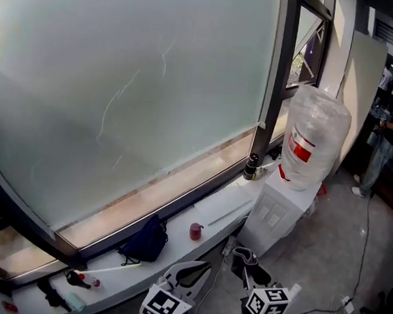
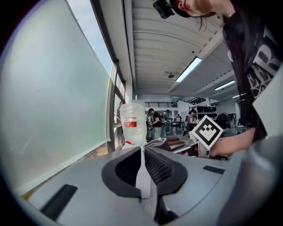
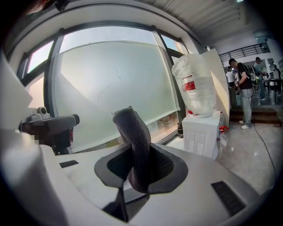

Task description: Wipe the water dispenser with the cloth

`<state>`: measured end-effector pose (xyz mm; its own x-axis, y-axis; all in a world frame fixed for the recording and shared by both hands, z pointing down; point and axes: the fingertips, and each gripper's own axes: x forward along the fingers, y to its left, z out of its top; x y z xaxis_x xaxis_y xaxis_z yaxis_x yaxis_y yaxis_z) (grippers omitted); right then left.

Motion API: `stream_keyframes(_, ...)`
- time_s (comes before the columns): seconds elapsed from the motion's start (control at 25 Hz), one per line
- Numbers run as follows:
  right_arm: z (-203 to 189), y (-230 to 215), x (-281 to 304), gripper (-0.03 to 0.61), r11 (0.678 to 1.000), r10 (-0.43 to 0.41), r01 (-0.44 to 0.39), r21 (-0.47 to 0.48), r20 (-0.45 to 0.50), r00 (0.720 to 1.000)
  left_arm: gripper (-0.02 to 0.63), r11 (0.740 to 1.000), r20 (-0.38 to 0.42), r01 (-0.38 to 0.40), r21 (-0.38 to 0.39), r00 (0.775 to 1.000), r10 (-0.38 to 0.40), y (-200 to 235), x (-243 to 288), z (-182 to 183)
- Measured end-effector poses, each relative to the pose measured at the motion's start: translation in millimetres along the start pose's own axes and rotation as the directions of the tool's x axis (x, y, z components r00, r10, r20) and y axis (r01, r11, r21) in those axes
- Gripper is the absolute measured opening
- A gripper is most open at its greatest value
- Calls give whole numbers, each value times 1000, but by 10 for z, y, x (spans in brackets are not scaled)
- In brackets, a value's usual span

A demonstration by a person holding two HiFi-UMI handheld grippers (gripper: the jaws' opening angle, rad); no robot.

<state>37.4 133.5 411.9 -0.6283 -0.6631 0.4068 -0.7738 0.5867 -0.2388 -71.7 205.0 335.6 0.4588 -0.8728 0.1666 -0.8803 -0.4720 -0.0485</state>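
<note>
The white water dispenser [image 1: 279, 209] stands on the floor against the window ledge, with a big clear bottle [image 1: 314, 137] upside down on top. It is some way ahead of both grippers. At the bottom of the head view my right gripper [image 1: 245, 262] is shut on a dark grey cloth [image 3: 134, 139], which sticks up out of the jaws. In the right gripper view the dispenser [image 3: 201, 134] shows to the right, beyond the cloth. My left gripper [image 1: 187, 274] is beside the right one, shut with nothing in it. Its view shows the bottle [image 2: 133, 123] far ahead.
A long white window ledge [image 1: 177, 219] under frosted glass carries a black bag [image 1: 145, 240], a red cup [image 1: 195, 231] and a dark bottle [image 1: 251, 166]. A white board [image 1: 364, 85] leans behind the dispenser. A person [image 1: 390, 135] stands at far right. A cable [image 1: 366, 229] crosses the floor.
</note>
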Motion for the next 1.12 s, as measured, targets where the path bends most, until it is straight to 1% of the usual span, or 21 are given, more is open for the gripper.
stream_keyframes(0.16,93,96,175,103,998,-66,66,7,11,998,28,998,6,69,5,998,-69,308,38,-31)
stream_keyframes(0.28,154,89,227,103,994,-113,113,5,18,993,28,994,19,108,-11,994,-108,452,97,-57)
stream_keyframes(0.52,197,-121,283,103,982,-187,187,4,7,982,28,985,35,160,-64,987,-158,592,310,-109)
stream_keyframes(0.64,225,-348,382,103,975,-224,223,14,3,975,28,982,33,178,-66,984,-176,627,457,-115)
stream_keyframes(0.76,337,-597,560,103,971,-239,239,20,13,971,28,980,22,187,-62,982,-186,677,637,-124)
stream_keyframes(0.92,549,-1014,873,103,971,-240,239,20,23,971,28,984,8,169,-55,986,-169,764,984,-116)
stream_keyframes(1.12,814,-1639,1377,103,971,-238,237,24,9,971,28,989,-23,132,-73,991,-134,910,1514,-102)
